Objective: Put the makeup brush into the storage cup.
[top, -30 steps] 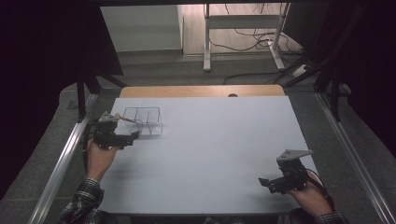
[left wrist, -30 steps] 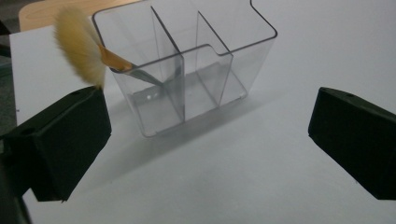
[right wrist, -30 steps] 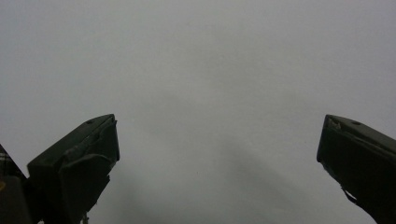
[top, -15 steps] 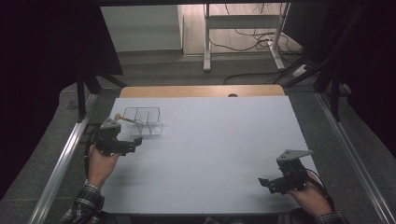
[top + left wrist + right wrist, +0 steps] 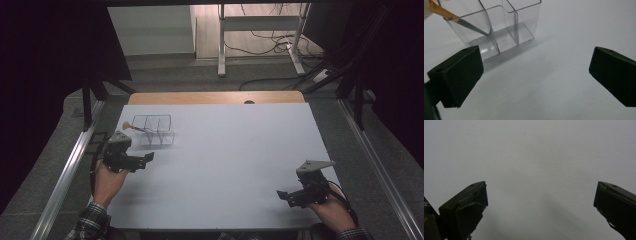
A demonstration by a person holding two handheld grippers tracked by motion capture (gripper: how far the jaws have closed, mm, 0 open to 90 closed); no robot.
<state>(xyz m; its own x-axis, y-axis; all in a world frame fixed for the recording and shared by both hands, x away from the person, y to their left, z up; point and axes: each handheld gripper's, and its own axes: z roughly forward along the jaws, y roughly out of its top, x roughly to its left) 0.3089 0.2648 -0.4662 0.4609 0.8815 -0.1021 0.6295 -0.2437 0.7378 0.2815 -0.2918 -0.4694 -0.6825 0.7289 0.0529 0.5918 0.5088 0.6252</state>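
My left gripper [image 5: 148, 157] hangs with jaws wide apart and empty, just short of the organiser [image 5: 496, 27], which stands near the table's [image 5: 240, 150] far-left corner. A spatula [image 5: 461, 22] leans in its left compartment, blade down inside, brown handle slanting up over the rim toward the left edge. My right gripper [image 5: 281, 194] gapes empty near the near-right corner.
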